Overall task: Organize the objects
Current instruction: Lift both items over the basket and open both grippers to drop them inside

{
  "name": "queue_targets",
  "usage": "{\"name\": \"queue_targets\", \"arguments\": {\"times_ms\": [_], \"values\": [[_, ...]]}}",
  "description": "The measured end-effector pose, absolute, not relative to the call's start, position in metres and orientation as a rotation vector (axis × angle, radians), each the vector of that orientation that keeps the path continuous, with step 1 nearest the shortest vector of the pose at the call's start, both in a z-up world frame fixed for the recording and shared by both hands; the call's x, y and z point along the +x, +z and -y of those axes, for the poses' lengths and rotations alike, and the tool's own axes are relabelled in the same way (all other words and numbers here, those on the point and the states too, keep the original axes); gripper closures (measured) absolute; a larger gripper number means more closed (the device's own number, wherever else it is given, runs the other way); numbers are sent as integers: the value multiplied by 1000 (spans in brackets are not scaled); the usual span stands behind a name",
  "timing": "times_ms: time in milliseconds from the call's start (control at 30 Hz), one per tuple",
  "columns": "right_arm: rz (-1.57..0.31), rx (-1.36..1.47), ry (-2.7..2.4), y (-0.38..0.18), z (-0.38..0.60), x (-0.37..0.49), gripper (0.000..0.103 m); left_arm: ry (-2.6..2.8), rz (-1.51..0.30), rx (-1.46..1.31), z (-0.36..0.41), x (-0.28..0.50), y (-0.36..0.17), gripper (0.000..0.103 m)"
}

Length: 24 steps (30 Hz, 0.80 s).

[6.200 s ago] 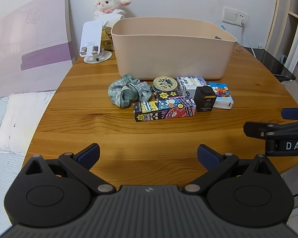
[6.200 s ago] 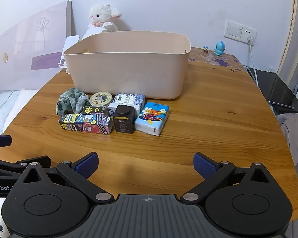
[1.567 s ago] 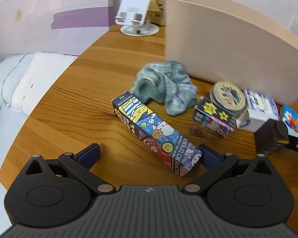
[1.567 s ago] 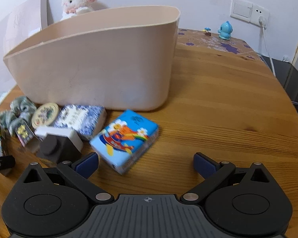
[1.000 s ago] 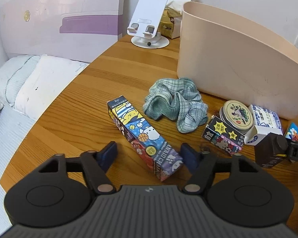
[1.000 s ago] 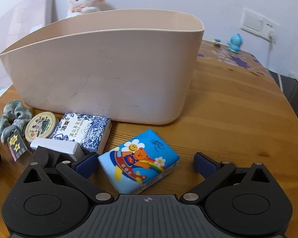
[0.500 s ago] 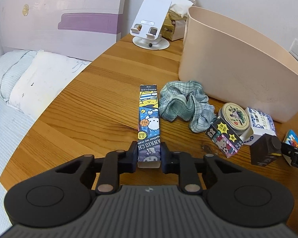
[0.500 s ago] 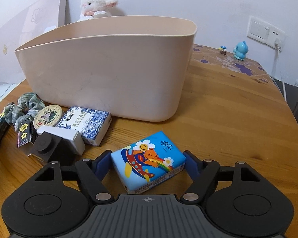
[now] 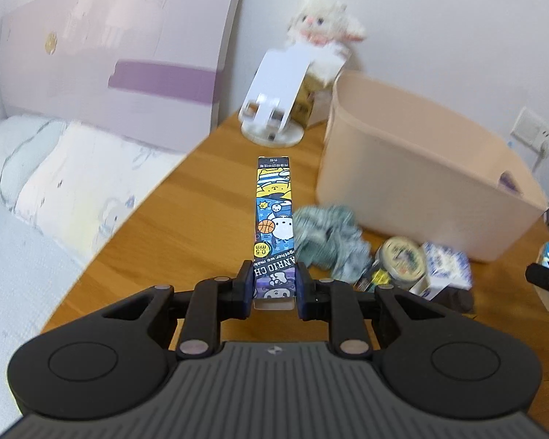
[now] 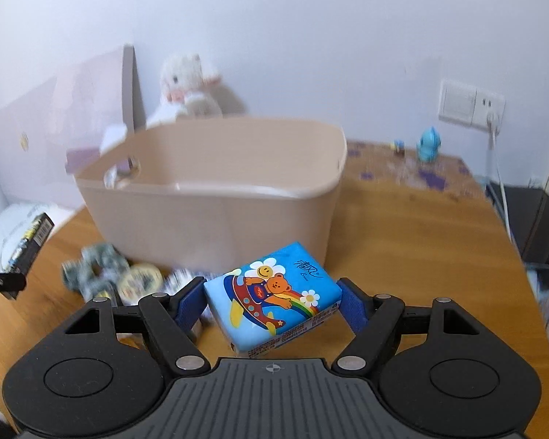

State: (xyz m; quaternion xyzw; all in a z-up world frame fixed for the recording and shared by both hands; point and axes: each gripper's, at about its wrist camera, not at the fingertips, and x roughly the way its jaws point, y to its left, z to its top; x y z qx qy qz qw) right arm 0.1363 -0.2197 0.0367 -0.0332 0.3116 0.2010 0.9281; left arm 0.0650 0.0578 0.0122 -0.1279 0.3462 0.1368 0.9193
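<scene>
both grippers had lifted their loads toward the bin (image 10: 216,190): left gripper (image 9: 274,285) pinching the cartoon box (image 9: 274,216), right gripper (image 10: 272,301) clamping the tissue pack (image 10: 271,296); deposits judged next

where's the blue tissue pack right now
In the right wrist view the tissue pack sits between the jaws of the right gripper, lifted off the table, just in front of the beige bin.
</scene>
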Motion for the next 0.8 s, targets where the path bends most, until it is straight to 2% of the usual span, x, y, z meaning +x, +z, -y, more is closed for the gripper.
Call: {"name": "queue_targets", "arguments": {"times_ms": [433, 667, 800], "values": [[-447, -21, 407, 108, 205, 170, 29, 223, -477, -73, -35, 100, 93, 78], [-454, -9, 392, 108, 195, 206, 29, 160, -458, 20, -19, 152, 103, 78], [-482, -45, 377, 95, 181, 227, 29, 91, -508, 40, -6, 187, 89, 78]]}}
